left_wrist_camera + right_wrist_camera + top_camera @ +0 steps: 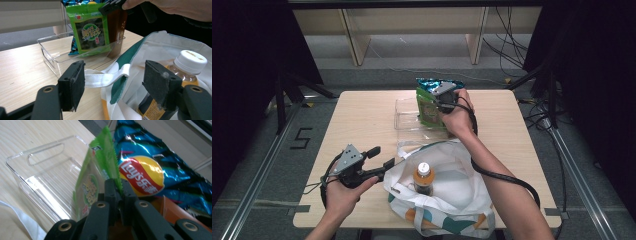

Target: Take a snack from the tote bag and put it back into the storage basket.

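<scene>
Desk point(362, 125) is carrying a white tote bag point(452, 195) and a clear bin point(408, 116). Right tool point(443, 99) is pinching the green snack pack point(428, 109) upright inside the bin; left tool point(379, 159) is sitting spread beside the bag.

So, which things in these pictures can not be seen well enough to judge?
- Bottle, high view: lower part hidden inside the white bag; label too small to read.
- Brown pack, left gripper view: print too dark, top covered by the right hand-held gripper.
- Blue chips bag, right gripper view: bottom hidden behind the black jaws.
</scene>
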{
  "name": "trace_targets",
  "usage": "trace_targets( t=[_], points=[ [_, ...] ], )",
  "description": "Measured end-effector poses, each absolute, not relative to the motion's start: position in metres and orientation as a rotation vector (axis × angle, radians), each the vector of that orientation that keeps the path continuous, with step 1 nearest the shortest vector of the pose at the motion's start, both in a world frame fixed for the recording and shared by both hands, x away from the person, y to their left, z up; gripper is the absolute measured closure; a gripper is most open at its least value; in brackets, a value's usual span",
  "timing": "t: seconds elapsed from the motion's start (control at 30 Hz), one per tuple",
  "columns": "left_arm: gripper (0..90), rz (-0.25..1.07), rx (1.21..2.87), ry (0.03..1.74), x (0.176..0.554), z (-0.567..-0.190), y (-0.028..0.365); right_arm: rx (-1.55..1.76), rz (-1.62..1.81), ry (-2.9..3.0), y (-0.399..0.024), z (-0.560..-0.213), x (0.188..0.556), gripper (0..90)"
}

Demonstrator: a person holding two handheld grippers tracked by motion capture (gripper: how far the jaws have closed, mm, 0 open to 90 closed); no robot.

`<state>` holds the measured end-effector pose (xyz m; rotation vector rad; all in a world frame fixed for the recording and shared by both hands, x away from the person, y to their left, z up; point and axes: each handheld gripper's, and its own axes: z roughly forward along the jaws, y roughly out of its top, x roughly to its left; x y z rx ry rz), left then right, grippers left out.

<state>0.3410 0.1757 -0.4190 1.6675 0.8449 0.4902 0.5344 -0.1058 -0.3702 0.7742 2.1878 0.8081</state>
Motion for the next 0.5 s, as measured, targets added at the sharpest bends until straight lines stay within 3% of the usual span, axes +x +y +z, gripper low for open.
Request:
trace_targets(
  t=[0.5],
  points=[
    [33.0,0.488,1.668,0.834,0.341,-0.418,0.173,0.821,0.929,2.145,-0.126,-0.359,0.526,67.3]
  ],
)
